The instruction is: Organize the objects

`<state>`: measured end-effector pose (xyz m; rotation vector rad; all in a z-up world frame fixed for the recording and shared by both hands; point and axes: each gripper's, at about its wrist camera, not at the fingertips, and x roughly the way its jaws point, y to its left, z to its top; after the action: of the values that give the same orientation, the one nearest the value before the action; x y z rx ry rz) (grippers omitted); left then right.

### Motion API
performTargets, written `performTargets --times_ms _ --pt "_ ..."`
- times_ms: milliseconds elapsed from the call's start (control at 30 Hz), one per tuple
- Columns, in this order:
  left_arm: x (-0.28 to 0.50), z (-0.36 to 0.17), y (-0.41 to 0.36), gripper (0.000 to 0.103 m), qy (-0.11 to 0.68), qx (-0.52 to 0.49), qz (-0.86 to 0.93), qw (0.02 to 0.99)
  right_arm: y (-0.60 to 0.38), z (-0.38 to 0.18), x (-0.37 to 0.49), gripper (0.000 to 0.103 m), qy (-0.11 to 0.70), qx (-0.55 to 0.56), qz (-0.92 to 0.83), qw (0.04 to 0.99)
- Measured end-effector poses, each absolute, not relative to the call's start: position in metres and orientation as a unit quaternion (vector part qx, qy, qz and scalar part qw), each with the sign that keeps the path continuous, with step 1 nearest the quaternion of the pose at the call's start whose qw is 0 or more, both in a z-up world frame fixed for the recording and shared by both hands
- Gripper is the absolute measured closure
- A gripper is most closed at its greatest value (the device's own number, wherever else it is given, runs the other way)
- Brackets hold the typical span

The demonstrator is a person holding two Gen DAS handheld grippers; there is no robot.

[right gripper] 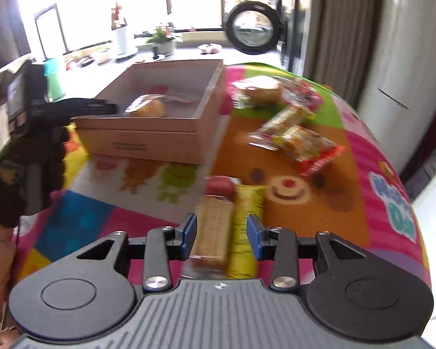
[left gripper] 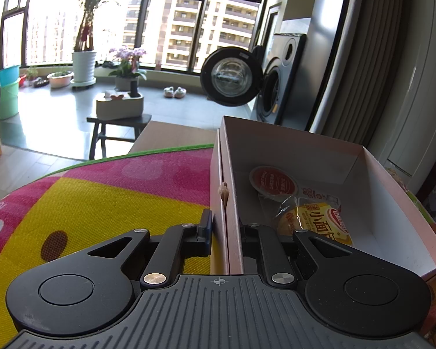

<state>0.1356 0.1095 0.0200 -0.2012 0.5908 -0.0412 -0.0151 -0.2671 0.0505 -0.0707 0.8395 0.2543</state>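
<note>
The right gripper (right gripper: 221, 237) stood open astride two wrapped snack bars (right gripper: 228, 226) lying lengthwise between its fingers on the mat (right gripper: 348, 157), while the left gripper (left gripper: 225, 234) clamped the box (left gripper: 392, 197) wall.

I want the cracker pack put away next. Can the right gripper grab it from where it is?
Probably yes. The right gripper is open, and the cracker pack already lies between its fingers beside a yellow snack, which might get pinched too.

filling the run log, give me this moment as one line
left gripper: shut on box wall | right gripper: open around wafer pack and yellow pack | bread packet in box
</note>
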Motion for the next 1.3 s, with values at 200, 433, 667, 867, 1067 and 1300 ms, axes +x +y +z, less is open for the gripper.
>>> performTargets --times_ms 200,433,667,867,1067,1300 --pt "0.135 0.020 0.109 0.089 0.291 -0.099 -0.020 0.951 -0.235 0.022 0.008 0.052 0.424 -0.074 0.097 0.897" --pt "0.133 0.021 0.112 0.089 0.292 -0.097 -0.020 0.951 -0.214 0.014 0.008 0.053 0.435 -0.067 0.141 0.887" --pt "0.133 0.021 0.111 0.089 0.292 -0.097 -0.020 0.951 -0.214 0.016 0.004 0.059 0.439 -0.075 0.145 0.883" --pt "0.134 0.021 0.110 0.089 0.292 -0.098 -0.021 0.951 -0.213 0.025 -0.024 0.071 0.468 -0.089 0.162 0.864" --pt "0.133 0.020 0.112 0.089 0.294 -0.100 -0.022 0.950 -0.216 0.056 -0.038 0.071 0.468 -0.067 0.160 0.867" --pt "0.132 0.020 0.114 0.089 0.295 -0.102 -0.023 0.950 -0.212 0.124 -0.046 0.074 0.397 -0.068 0.161 0.901"
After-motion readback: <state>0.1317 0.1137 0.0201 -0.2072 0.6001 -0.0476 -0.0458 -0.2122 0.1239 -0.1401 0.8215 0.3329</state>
